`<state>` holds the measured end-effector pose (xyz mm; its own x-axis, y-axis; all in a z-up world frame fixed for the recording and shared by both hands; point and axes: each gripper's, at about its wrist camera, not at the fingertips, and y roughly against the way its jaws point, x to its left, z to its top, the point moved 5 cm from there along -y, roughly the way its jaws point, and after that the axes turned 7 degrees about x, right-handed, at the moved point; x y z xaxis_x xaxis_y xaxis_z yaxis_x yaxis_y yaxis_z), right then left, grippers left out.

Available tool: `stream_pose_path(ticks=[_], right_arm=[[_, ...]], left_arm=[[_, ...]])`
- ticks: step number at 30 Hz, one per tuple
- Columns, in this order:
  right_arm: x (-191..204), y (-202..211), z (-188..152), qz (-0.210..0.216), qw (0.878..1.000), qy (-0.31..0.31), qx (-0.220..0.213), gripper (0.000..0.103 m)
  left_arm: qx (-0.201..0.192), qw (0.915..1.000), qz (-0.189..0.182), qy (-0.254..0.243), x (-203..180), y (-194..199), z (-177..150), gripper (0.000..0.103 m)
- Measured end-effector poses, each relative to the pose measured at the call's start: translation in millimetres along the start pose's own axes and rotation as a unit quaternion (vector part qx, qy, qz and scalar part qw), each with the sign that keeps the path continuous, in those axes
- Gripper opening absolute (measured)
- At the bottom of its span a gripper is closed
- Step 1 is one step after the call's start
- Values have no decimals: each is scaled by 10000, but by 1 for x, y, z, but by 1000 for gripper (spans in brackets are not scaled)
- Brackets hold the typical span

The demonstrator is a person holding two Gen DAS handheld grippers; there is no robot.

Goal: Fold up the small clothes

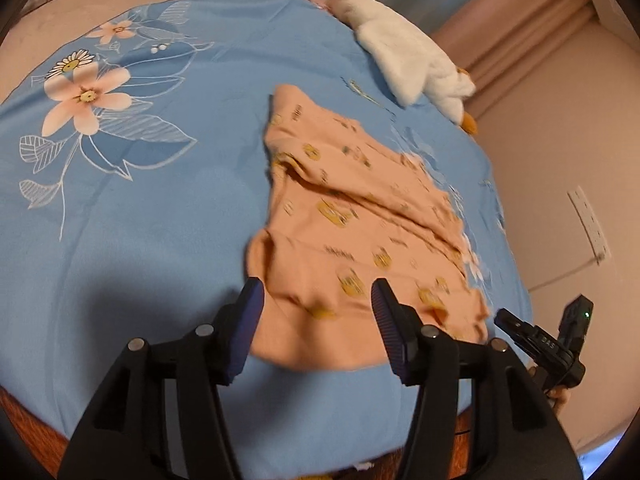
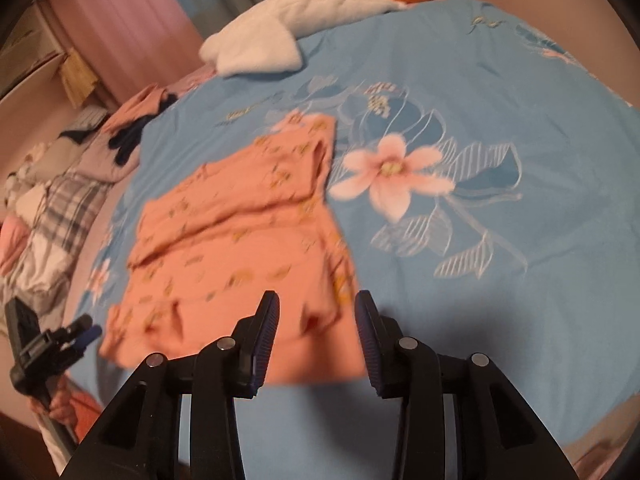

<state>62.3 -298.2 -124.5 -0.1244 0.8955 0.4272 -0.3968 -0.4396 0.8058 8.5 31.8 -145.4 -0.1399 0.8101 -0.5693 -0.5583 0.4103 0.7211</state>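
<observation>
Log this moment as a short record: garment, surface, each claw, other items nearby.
garment: peach printed garment, lying on the bed, partly folded and wrinkled
surface: blue flowered bedcover
left claw: open, over the near edge of the garment, pads not pressing on it
right claw: open, over the garment's near edge, pads not pressing on it
other items: white plush toy at the far side of the bedcover; pile of clothes beside the bedcover
fold status: not finished
</observation>
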Motion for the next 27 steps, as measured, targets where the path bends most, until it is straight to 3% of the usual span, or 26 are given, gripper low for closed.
stream_pose_path(ticks=[4,9,11,12,13,14,27], right_arm=[[9,-21,-6,71,9996,122,251,39],[15,-41,1,384,9985,-29,394,38],[19,-44,10,539,9980,-35,328,29],[21,-45,13,562,9980,-43,298,19],[22,-46,18,596,9979,-51,265,9],[23,-47,22,638,9977,-78,236,5],[17,-43,60,421,9991,11,70,2]], left_arm=[[290,9991,-256,-149,-12,-12,-12,53],[517,9982,-240,-201,-16,-35,-12,41],[596,9976,-304,-165,-16,-45,-8,25],[609,9977,-254,-157,-15,-50,-5,20],[598,9979,-183,-178,-15,-54,-2,10],[537,9984,-96,-162,-14,-57,1,2],[46,10000,29,35,-6,-51,53,2]])
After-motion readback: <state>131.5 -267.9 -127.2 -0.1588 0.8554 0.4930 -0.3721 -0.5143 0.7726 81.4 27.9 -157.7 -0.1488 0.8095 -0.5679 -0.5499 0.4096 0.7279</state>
